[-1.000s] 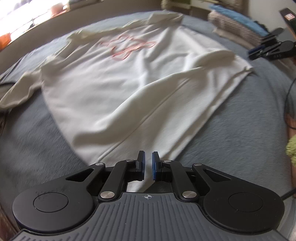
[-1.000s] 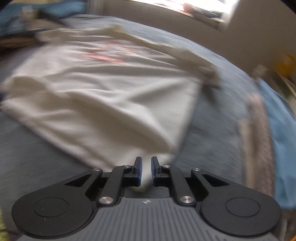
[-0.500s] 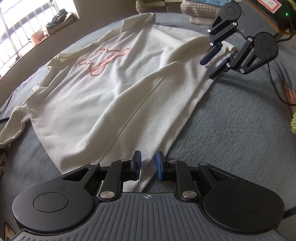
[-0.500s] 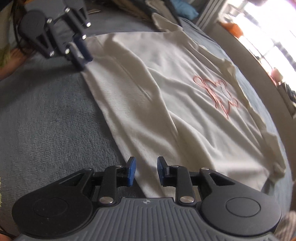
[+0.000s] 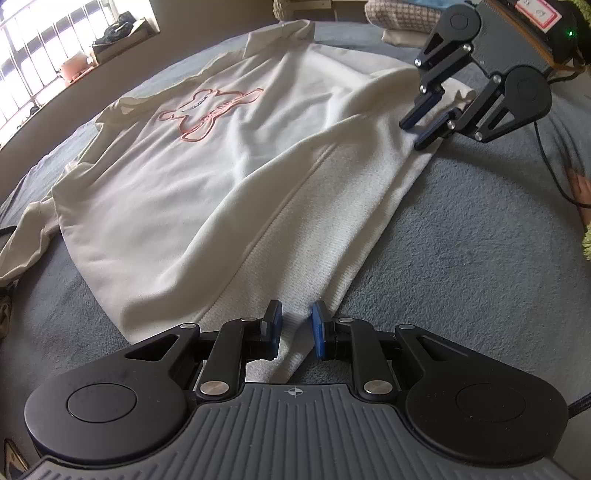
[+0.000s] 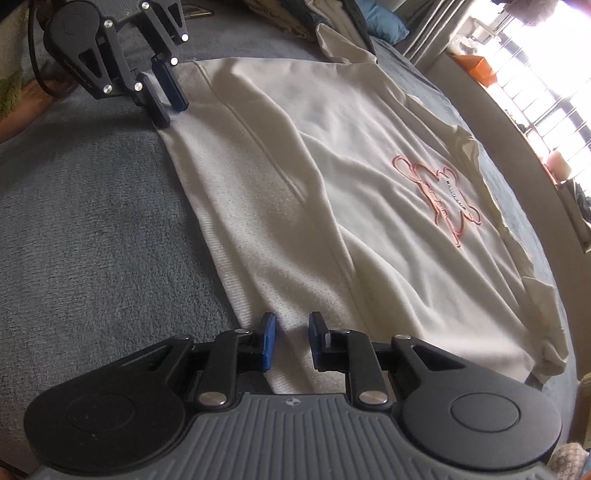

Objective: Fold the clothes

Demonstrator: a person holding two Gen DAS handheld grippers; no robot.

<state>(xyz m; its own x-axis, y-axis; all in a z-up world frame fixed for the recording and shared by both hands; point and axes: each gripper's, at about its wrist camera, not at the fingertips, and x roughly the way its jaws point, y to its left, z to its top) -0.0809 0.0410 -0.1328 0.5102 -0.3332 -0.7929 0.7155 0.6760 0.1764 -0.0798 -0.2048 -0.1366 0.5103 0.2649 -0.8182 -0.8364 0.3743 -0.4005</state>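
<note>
Grey fleece bedding (image 5: 461, 258) covers the bed, with bright barred windows (image 5: 44, 48) along the far wall. Spread flat across it lies a cream sweatshirt (image 5: 207, 177), its pink bear outline (image 5: 210, 110) facing up. One sleeve (image 5: 22, 243) trails off at the left (its end is cut off by the frame edge). The left gripper (image 5: 295, 326) sits at one corner of the ribbed hem (image 5: 332, 236), jaws parted with the fabric running between the blue pads, not yet pinched. The right gripper (image 6: 290, 339) stands likewise at the opposite hem corner, jaws apart around the ribbing. Folded textiles (image 5: 399, 16) at the far edge are too cropped to identify.
</note>
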